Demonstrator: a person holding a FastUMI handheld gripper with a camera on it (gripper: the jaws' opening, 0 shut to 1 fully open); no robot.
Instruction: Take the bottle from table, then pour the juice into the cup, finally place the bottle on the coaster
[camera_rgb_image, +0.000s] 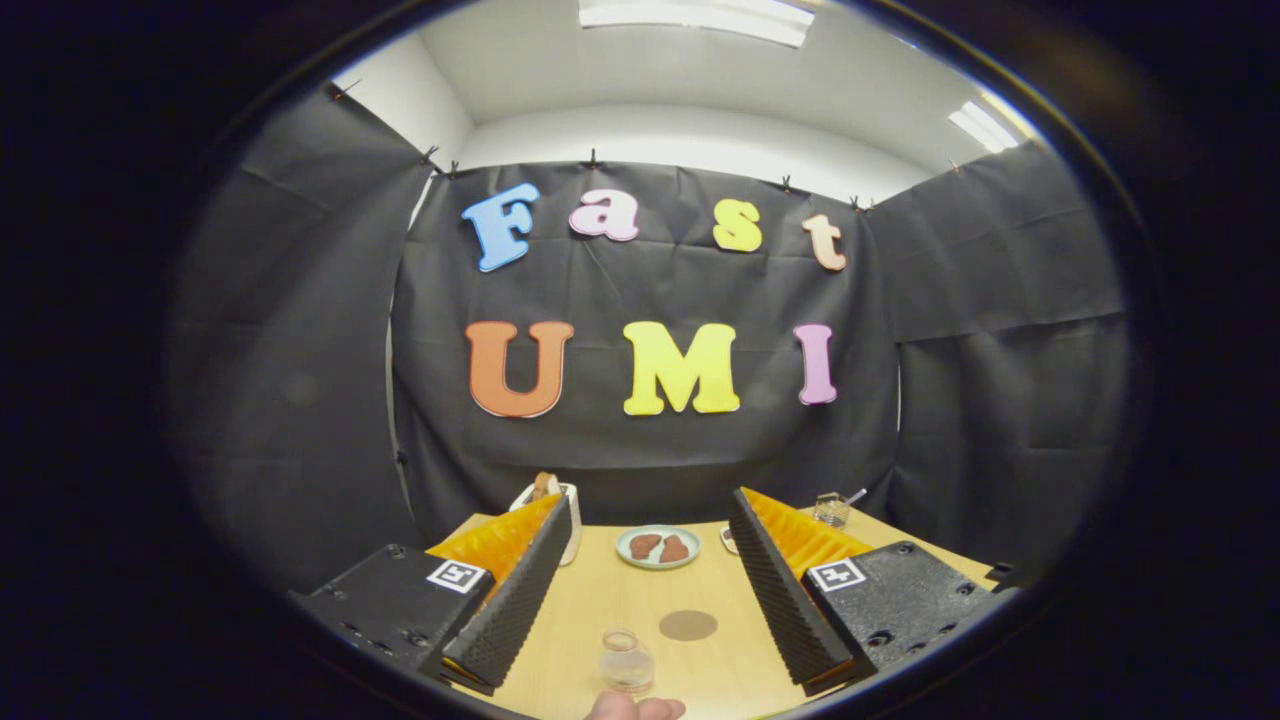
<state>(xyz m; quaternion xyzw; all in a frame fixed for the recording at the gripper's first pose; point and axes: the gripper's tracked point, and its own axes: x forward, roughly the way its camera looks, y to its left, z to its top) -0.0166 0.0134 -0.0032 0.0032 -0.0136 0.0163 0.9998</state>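
Observation:
My gripper (650, 505) is open and held above the near end of a wooden table (590, 610), with nothing between its fingers. A small clear glass vessel (627, 660) with a narrow neck stands on the table between the finger bases; I cannot tell whether it is the bottle or the cup. A person's fingertips (635, 708) show just behind it. A round brown coaster (688, 625) lies flat slightly ahead of the vessel and to its right. A white container (568, 520) with a brown top stands beyond the left fingertip, partly hidden by it.
A pale plate (657, 547) with two brown pieces sits mid-table beyond the coaster. A clear glass (830, 510) with a stick in it stands at the far right corner. A small white object (728, 540) peeks out beside the right finger. Black cloth walls close the table in.

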